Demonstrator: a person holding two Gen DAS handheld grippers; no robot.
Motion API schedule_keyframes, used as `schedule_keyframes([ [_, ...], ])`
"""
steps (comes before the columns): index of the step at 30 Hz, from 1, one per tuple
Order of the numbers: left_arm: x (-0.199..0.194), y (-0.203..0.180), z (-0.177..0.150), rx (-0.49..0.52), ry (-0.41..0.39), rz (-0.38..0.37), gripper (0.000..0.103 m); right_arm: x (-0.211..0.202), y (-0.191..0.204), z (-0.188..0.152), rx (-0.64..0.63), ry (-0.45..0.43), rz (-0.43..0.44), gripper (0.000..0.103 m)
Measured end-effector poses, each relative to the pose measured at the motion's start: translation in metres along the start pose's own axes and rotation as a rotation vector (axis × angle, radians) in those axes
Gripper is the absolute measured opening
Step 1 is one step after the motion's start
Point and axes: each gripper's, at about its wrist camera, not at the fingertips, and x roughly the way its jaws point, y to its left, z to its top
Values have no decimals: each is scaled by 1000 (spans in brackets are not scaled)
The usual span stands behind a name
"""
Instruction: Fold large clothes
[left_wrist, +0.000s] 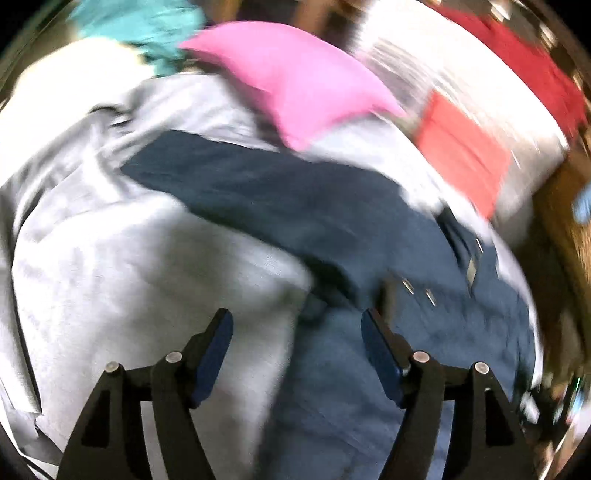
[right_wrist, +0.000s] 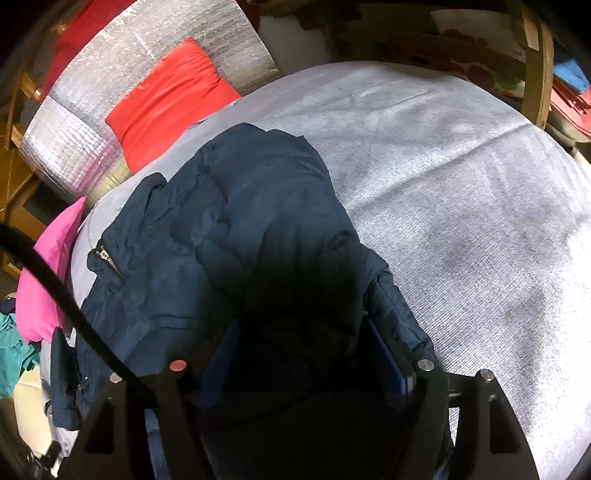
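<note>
The crumpled navy-blue padded jacket (right_wrist: 236, 221) lies on the pale grey cloth-covered surface (right_wrist: 461, 184), and your right gripper (right_wrist: 306, 354) has its jaws spread with a bunched fold of the jacket between them, though whether the pads press on it cannot be told. Your left gripper (left_wrist: 297, 354) hangs released and empty above the jacket (left_wrist: 332, 221). A bright pink cushion (left_wrist: 295, 85) lies beyond.

The left gripper (left_wrist: 297, 321) hangs open and empty above the navy jacket (left_wrist: 295, 206) on grey cloth (left_wrist: 129, 251), pink cushion (left_wrist: 295, 85) beyond.
</note>
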Motion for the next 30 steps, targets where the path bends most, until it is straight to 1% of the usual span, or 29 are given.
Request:
schedule_keyframes([
  [2, 10, 26, 12, -77, -16, 14, 72, 1, 3, -1, -28, 8, 3, 82],
  [4, 24, 41, 19, -140, -18, 0, 72, 2, 6, -2, -51, 12, -3, 86],
  [6, 35, 52, 28, -198, -17, -37, 72, 3, 8, -2, -59, 20, 1, 89],
  [8, 45, 61, 38, -257, -16, -91, 72, 4, 7, 0, -57, 31, 16, 92],
  [10, 55, 68, 45, -318, -9, -166, 72, 5, 8, 0, -62, 36, 21, 95],
  [12, 62, 69, 47, -361, -1, -216, 72, 7, 12, -1, -69, 39, 22, 97],
  [13, 66, 69, 49, -377, -1, -229, 72, 8, 14, -1, -72, 41, 22, 97],
  [16, 76, 70, 54, -407, 9, -237, 72, 10, 16, -1, -72, 44, 29, 99],
  [20, 90, 74, 59, -459, 22, -287, 72, 14, 17, 2, -74, 44, 34, 101],
  [23, 95, 72, 64, -471, 20, -310, 71, 12, 17, -1, -77, 45, 36, 102],
  [25, 95, 71, 67, -471, 0, -309, 61, 13, 18, -1, -80, 47, 38, 102],
  [27, 95, 70, 72, -463, -16, -295, 39, 12, 17, -1, -80, 48, 42, 102],
  [28, 96, 70, 73, -463, -19, -288, 35, 13, 17, -1, -81, 48, 44, 102],
  [30, 96, 70, 76, -465, -28, -276, 24, 13, 18, 0, -86, 52, 43, 102],
])
